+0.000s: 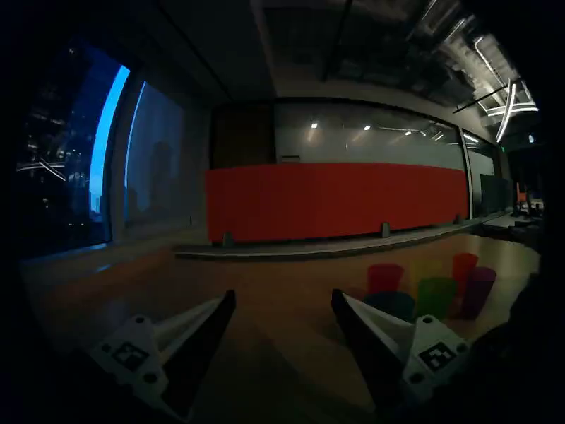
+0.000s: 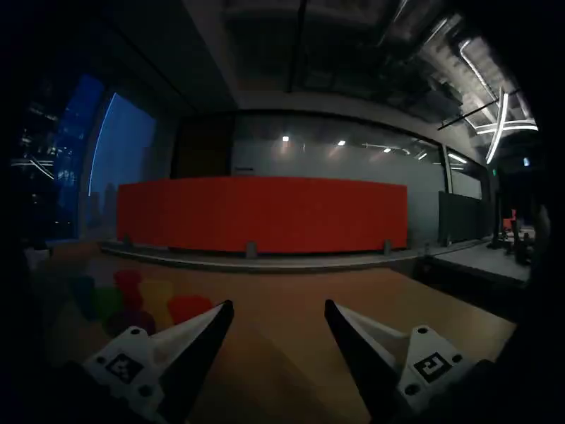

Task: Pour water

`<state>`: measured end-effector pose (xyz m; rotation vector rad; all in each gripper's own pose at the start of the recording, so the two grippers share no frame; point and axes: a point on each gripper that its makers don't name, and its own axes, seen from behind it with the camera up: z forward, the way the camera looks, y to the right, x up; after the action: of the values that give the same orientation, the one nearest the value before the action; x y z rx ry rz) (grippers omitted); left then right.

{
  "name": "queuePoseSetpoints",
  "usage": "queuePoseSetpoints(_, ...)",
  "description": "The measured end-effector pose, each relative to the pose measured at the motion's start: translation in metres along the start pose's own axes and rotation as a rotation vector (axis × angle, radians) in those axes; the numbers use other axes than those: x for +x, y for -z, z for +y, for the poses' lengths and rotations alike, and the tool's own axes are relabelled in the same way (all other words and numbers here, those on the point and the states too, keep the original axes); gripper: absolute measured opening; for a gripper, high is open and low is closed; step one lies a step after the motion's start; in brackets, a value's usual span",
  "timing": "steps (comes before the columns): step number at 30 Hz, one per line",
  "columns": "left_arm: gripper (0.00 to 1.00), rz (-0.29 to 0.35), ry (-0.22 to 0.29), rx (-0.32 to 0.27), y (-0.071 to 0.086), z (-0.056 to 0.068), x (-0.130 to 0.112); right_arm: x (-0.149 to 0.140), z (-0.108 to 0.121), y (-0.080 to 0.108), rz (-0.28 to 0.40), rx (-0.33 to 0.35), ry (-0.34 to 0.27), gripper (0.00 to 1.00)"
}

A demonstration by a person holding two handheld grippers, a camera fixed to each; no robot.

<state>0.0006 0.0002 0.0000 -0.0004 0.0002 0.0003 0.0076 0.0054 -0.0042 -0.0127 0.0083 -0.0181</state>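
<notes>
Several coloured plastic cups stand grouped on a wooden table. In the left gripper view a red cup (image 1: pixel 385 277), a green cup (image 1: pixel 436 297), a blue cup (image 1: pixel 392 304) and a purple cup (image 1: pixel 479 290) sit to the right, just beyond my right fingertip. My left gripper (image 1: pixel 282 297) is open, nothing between its fingers. In the right gripper view the same group lies at the left: a red cup (image 2: pixel 128 283), a yellow cup (image 2: pixel 157 297), an orange-red cup (image 2: pixel 189 307), a green cup (image 2: pixel 107 302). My right gripper (image 2: pixel 277 305) is open and empty, to the right of the cups.
The room is dim. The wooden table (image 1: pixel 282 283) runs back to a long red partition (image 1: pixel 339 199) with glass above it. Windows (image 1: pixel 99 162) show a dark city at left. A darker desk (image 2: pixel 480 265) stands beyond the table at right.
</notes>
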Motion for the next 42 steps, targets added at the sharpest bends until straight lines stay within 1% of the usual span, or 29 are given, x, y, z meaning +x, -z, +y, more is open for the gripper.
queuePoseSetpoints(3,1.00,0.005,-0.006,-0.009,-0.001,0.005,0.013,0.009,0.001,0.000,-0.001,0.003,0.001,1.00)
queuePoseSetpoints(6,1.00,0.012,0.003,-0.031,-0.001,0.011,0.025,0.021,0.002,0.001,-0.001,0.006,0.001,1.00)
queuePoseSetpoints(9,1.00,0.014,0.019,-0.049,-0.002,0.013,0.039,0.034,0.001,0.001,0.001,0.008,0.003,1.00)
queuePoseSetpoints(12,1.00,0.018,0.030,-0.061,-0.003,0.013,0.053,0.047,-0.001,0.001,0.000,0.014,0.002,1.00)
queuePoseSetpoints(18,1.00,0.028,0.043,-0.075,-0.006,0.007,0.088,0.072,-0.006,-0.002,-0.021,0.027,-0.009,1.00)
queuePoseSetpoints(24,1.00,0.013,0.057,-0.094,-0.011,0.002,0.119,0.096,-0.010,-0.006,-0.048,0.035,-0.020,1.00)
queuePoseSetpoints(27,1.00,0.003,0.057,-0.108,-0.014,0.001,0.131,0.108,-0.013,-0.006,-0.062,0.044,-0.026,1.00)
queuePoseSetpoints(30,1.00,0.002,0.047,-0.118,-0.016,-0.001,0.143,0.118,-0.015,-0.007,-0.073,0.048,-0.028,1.00)
queuePoseSetpoints(33,1.00,0.006,0.043,-0.120,-0.018,-0.004,0.155,0.126,-0.014,-0.008,-0.087,0.040,-0.030,1.00)
queuePoseSetpoints(39,1.00,0.011,0.060,-0.145,-0.020,-0.005,0.178,0.145,-0.016,-0.009,-0.096,0.047,-0.030,1.00)
queuePoseSetpoints(42,1.00,0.004,0.057,-0.154,-0.020,-0.007,0.186,0.153,-0.017,-0.009,-0.101,0.050,-0.024,1.00)
